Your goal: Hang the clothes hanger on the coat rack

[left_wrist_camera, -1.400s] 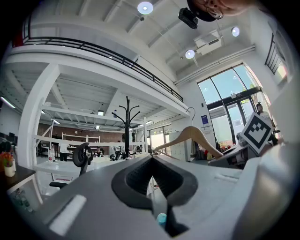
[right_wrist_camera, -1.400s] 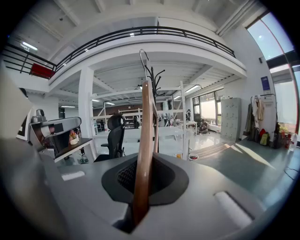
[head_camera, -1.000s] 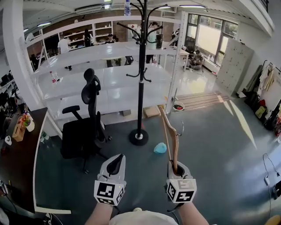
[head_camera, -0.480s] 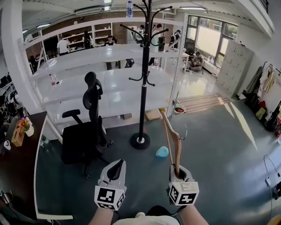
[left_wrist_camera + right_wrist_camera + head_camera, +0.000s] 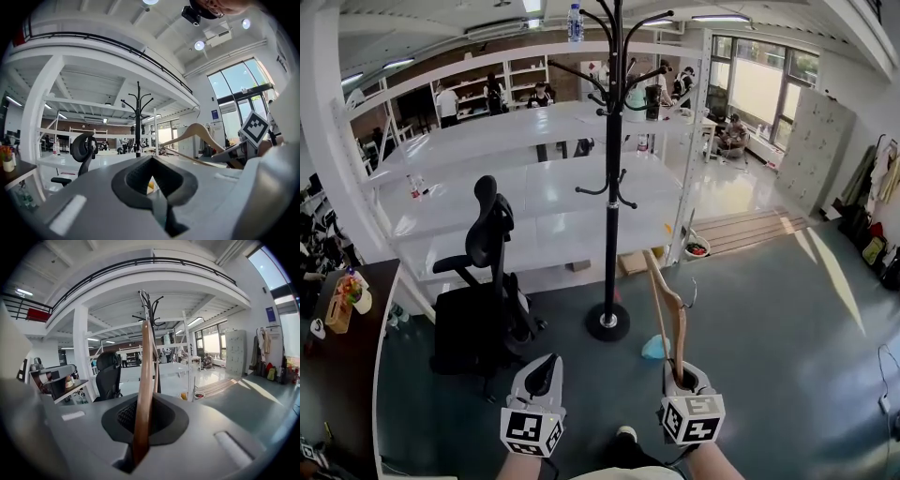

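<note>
The black coat rack stands on a round base on the grey floor, straight ahead of me. Its hooked arms reach the top of the head view. My right gripper is shut on the lower end of a wooden clothes hanger, which rises upright with its metal hook pointing right. In the right gripper view the hanger runs up between the jaws, with the rack just behind it. My left gripper is shut and holds nothing. The left gripper view shows the rack far off and the hanger at right.
A black office chair stands left of the rack. White shelving runs behind both. A pale blue object lies on the floor near the rack's base. A dark desk is at far left. People sit in the background.
The rack and chair have come nearer and lower in the head view as I walk forward. Both grippers keep the same pose, the right one still holding the hanger.
</note>
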The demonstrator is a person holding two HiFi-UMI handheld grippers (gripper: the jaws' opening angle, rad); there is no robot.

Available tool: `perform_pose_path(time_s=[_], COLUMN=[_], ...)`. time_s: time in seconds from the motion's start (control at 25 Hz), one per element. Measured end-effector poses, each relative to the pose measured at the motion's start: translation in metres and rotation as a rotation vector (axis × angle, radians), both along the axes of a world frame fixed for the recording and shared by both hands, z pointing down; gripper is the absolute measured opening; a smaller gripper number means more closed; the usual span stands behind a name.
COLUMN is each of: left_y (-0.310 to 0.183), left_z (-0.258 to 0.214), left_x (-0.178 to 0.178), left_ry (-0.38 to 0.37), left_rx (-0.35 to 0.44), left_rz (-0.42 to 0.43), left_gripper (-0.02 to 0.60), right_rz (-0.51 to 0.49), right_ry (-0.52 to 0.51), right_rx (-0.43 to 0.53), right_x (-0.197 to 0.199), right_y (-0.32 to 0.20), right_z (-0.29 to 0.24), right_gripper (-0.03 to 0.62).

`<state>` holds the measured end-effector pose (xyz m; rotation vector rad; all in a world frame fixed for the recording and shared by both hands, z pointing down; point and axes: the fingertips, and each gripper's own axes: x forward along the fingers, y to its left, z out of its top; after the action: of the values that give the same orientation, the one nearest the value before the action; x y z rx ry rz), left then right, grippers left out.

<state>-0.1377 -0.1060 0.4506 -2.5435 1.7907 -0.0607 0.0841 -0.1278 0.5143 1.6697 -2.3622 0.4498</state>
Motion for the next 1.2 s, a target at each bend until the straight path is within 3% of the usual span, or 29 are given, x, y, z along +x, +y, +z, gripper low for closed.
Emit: perform_pose_path(time_s=[0.28, 0.72, 1.2], left_y=[-0.089, -0.190, -0.290], left_z=[-0.009, -0.009, -0.014], left_x=[0.019, 0.046, 0.010], left_ry=[0.026, -0.003, -0.013], left_rx=[0.005, 0.005, 0.034], left_rz=[-0.047, -0.027, 0.003], left_gripper=[0.000, 0.000, 0.000], right_rz=[-0.028, -0.045, 0.025], right_ry=[0.000, 0.021, 0.012], right_rx=[0.002, 0.027, 0.094], right_x=[0.027, 0.041, 0.016], right_y=[-0.093, -0.207, -0.355], right_z=[-0.004, -0.021, -0.062], right_gripper=[0.034, 0.034, 0.034])
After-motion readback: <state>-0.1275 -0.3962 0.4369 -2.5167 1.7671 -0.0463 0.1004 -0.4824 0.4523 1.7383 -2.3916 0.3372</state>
